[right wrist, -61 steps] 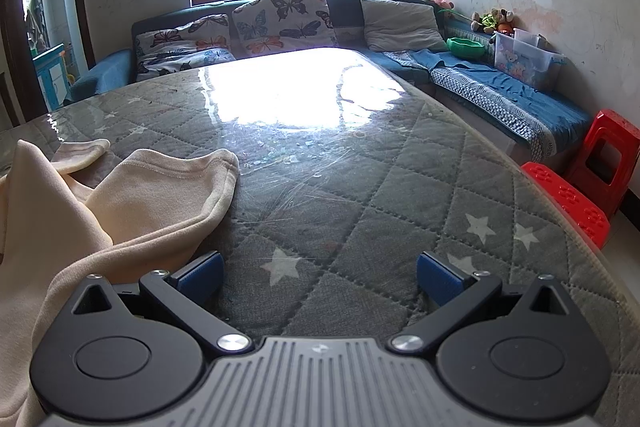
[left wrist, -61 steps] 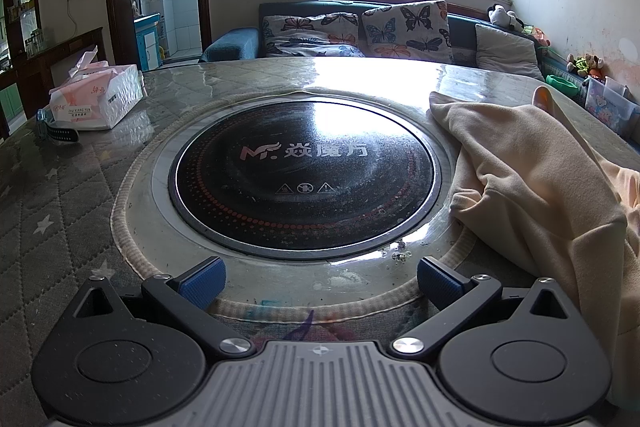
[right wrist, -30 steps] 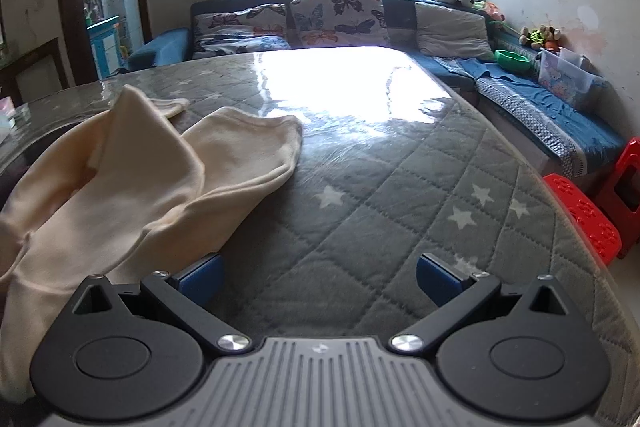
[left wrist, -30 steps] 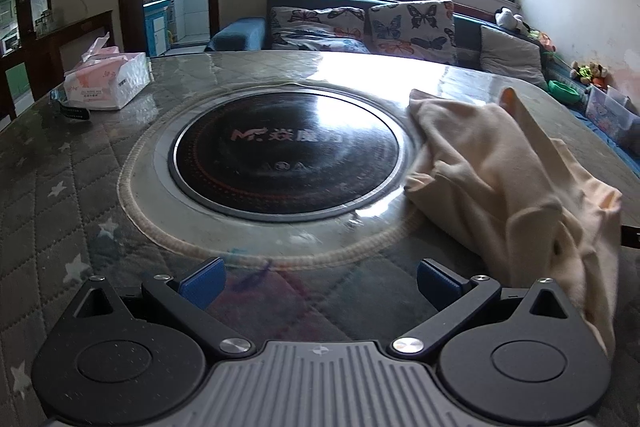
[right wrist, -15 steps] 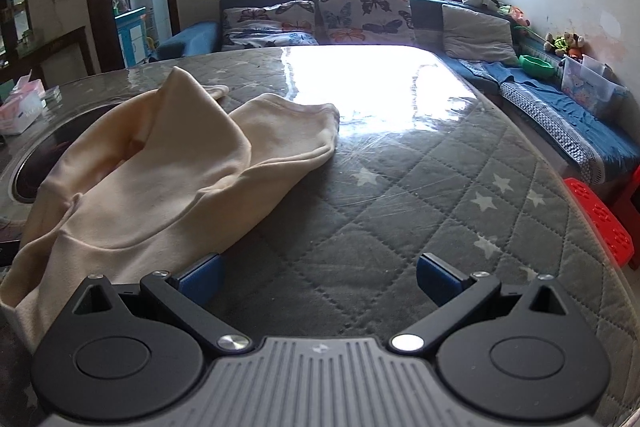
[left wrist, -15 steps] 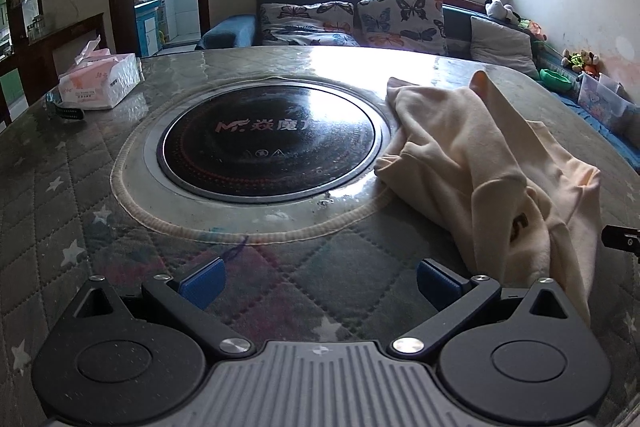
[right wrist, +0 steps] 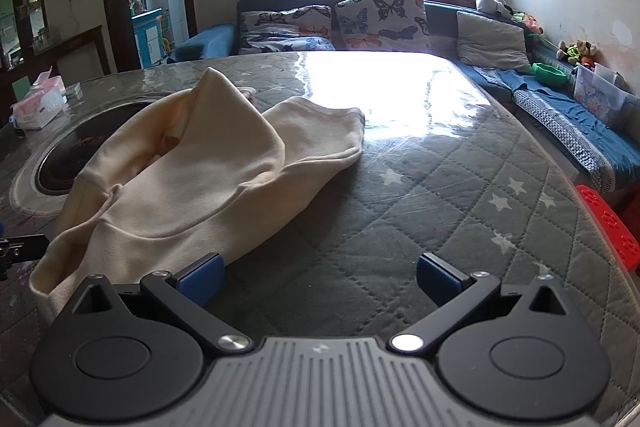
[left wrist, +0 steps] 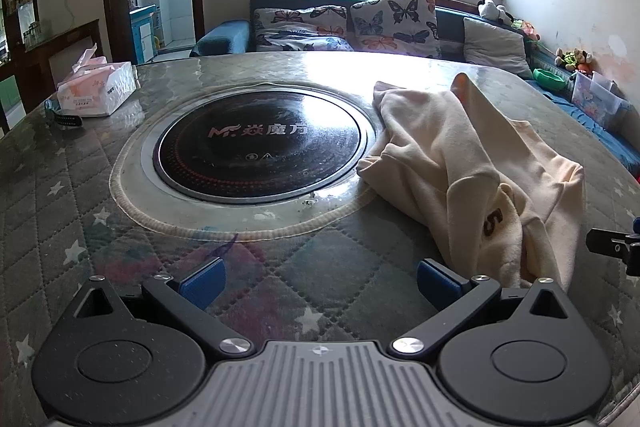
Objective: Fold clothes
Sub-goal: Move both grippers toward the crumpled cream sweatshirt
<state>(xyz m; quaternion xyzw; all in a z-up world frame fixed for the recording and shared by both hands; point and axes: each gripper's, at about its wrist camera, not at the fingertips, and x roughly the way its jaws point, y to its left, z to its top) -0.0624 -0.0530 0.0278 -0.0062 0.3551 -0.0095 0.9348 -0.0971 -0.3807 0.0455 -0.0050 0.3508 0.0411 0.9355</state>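
My left gripper (left wrist: 318, 277) and right gripper (right wrist: 318, 275) both hover with jaws apart, holding nothing. The cream garment (right wrist: 200, 179) lies crumpled on the bench (right wrist: 440, 195), between them, beside the round hob (left wrist: 260, 143).

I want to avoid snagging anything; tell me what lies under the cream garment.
The cream garment lies crumpled on the quilted table cover, its far edge over the rim of the round cooktop. Anything beneath its folds is hidden.
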